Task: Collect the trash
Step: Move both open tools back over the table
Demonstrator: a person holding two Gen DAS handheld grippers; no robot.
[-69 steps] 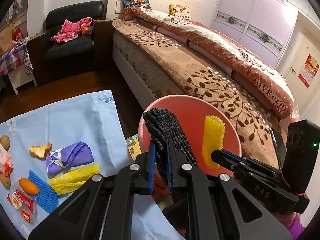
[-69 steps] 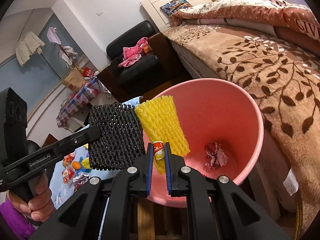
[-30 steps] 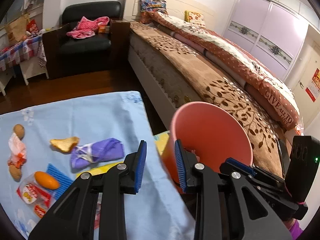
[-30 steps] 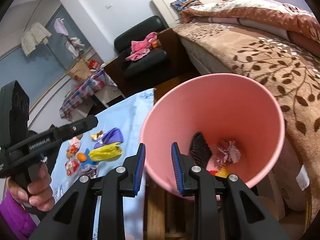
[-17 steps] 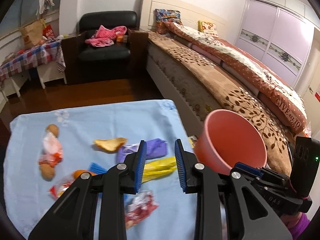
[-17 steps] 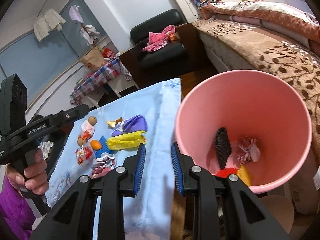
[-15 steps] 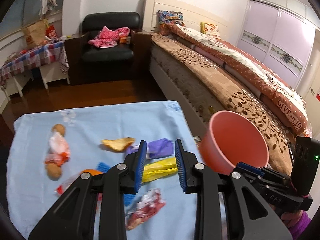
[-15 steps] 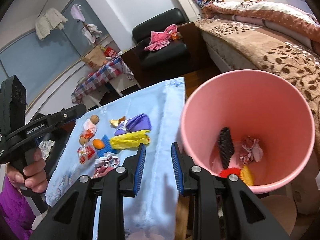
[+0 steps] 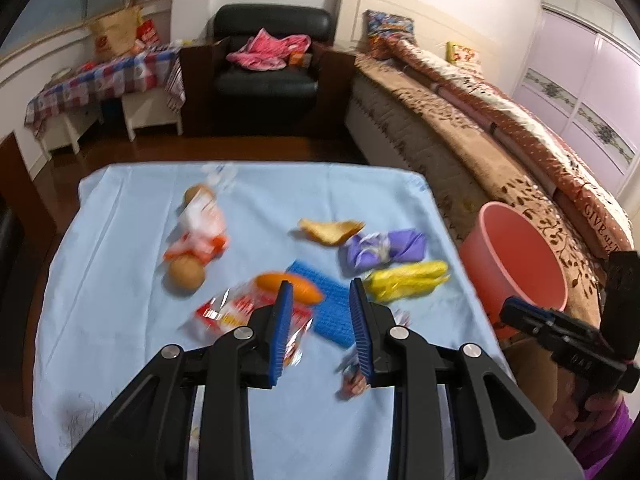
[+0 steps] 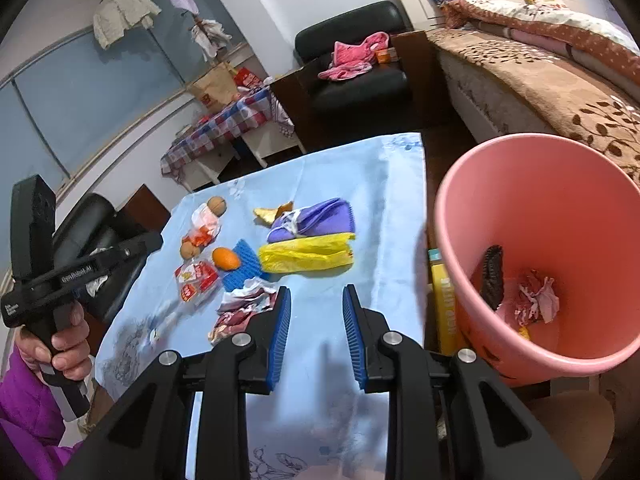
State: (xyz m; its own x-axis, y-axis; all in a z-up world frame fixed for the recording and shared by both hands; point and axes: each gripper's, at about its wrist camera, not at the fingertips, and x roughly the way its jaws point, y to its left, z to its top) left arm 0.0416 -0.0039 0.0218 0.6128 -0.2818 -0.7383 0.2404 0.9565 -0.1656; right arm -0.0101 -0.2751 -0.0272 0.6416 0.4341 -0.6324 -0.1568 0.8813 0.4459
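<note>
Smooth blue cloth (image 10: 360,196) | crinkly yellow bag (image 10: 306,256) — round pink bucket (image 10: 532,184)

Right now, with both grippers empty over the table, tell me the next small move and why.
Probably lower the right gripper onto the crumpled wrapper just ahead and to the left of its fingertips. Both grippers are open and hold nothing, that wrapper looks like the nearest trash on the blue cloth, and the pink bin stands close by on the right.

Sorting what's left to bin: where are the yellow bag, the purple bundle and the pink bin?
yellow bag (image 10: 306,256): right wrist view, middle of the bag.
purple bundle (image 10: 316,220): right wrist view, its folded body.
pink bin (image 10: 560,208): right wrist view, inner wall.
</note>
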